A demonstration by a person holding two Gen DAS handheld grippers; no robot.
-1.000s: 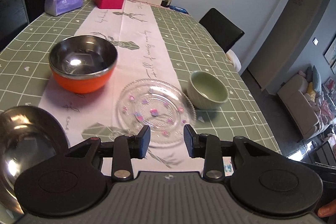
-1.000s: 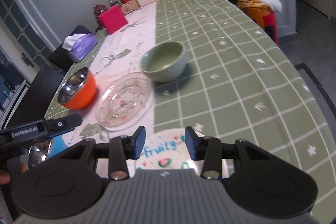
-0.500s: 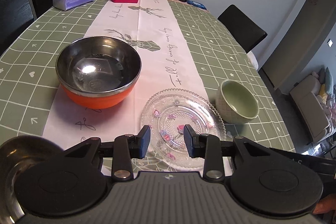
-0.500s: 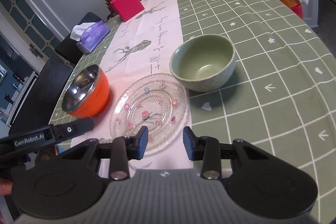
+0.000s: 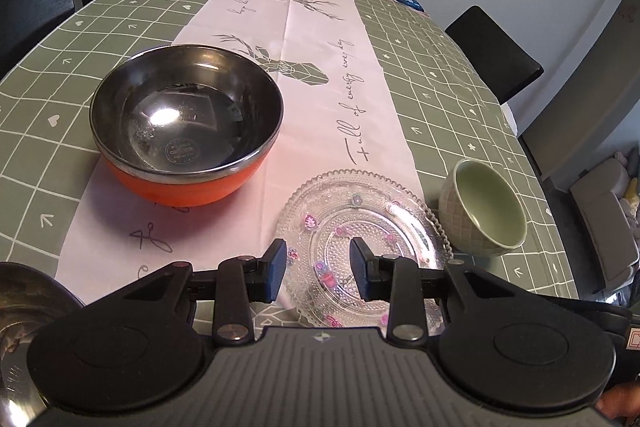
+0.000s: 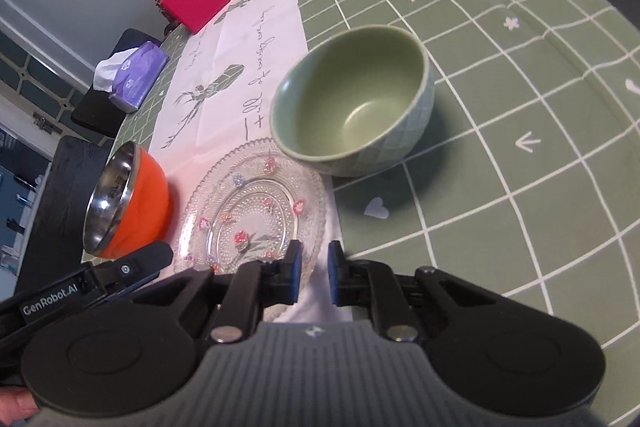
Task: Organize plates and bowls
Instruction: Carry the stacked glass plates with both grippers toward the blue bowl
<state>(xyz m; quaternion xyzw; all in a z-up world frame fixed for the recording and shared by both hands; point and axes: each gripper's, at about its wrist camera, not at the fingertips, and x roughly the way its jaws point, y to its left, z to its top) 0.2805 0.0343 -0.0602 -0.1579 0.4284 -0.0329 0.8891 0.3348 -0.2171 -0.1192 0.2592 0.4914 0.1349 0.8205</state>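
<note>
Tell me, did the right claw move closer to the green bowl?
Yes. The right claw came forward toward the green bowl, now over the glass plate's near edge.

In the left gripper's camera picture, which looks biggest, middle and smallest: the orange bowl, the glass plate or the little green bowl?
1. Orange bowl, widest.
2. Glass plate, nearly as wide, but it lies nearer the camera, so these two are unsure.
3. Green bowl, clearly smallest.

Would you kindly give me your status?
Left tongs open over glass plate. Right tongs shut at its rim, grip unconfirmed. Green bowl close beside.
</note>
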